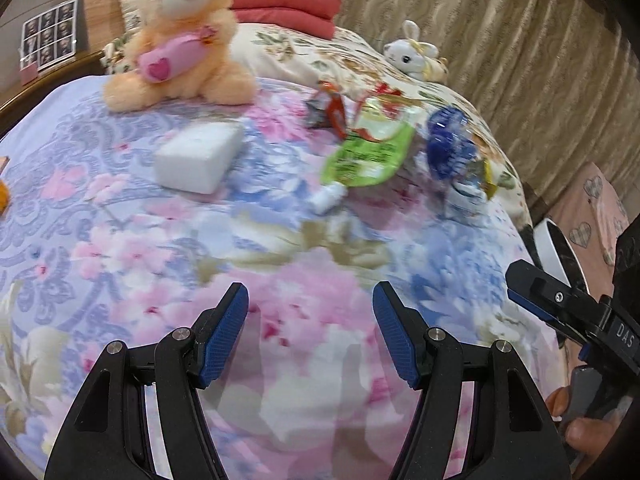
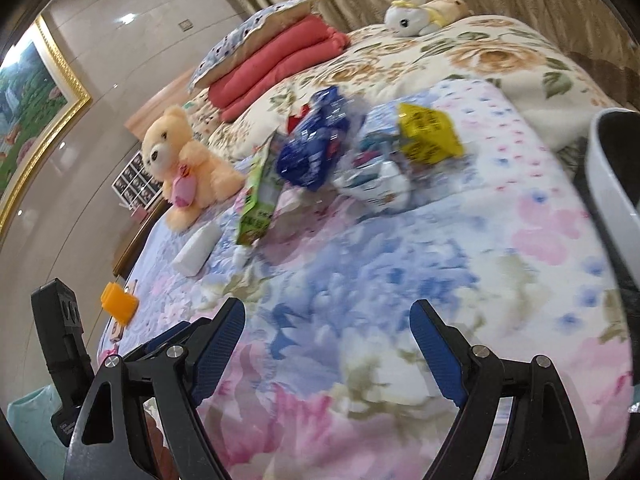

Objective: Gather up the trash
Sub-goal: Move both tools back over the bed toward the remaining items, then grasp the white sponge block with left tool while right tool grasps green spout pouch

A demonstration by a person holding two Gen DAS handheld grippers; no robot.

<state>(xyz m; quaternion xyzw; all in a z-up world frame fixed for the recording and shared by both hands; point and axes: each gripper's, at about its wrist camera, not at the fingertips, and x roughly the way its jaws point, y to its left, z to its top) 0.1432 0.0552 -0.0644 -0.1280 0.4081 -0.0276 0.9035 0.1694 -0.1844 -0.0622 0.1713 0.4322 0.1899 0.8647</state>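
Note:
Trash lies on the floral bedspread (image 1: pixel 200 248): a green pouch (image 1: pixel 370 152), a blue wrapper (image 1: pixel 444 140), a red and orange wrapper (image 1: pixel 334 110), a white and blue wrapper with a yellow piece (image 1: pixel 478 184). In the right wrist view the green pouch (image 2: pixel 258 196), blue wrapper (image 2: pixel 316 148), yellow wrapper (image 2: pixel 428 134) and white wrapper (image 2: pixel 380 184) lie ahead. My left gripper (image 1: pixel 310 300) is open and empty above the bedspread, short of the trash. My right gripper (image 2: pixel 328 316) is open and empty. A white bin rim (image 2: pixel 612 176) stands at the right.
A peach teddy bear (image 1: pixel 184 36), a white block (image 1: pixel 198 156), a white bunny toy (image 1: pixel 414 50) and red folded blankets (image 1: pixel 288 6) are on the bed. An orange object (image 2: pixel 118 304) sits at the bed's left edge. Curtains (image 1: pixel 520 60) hang behind.

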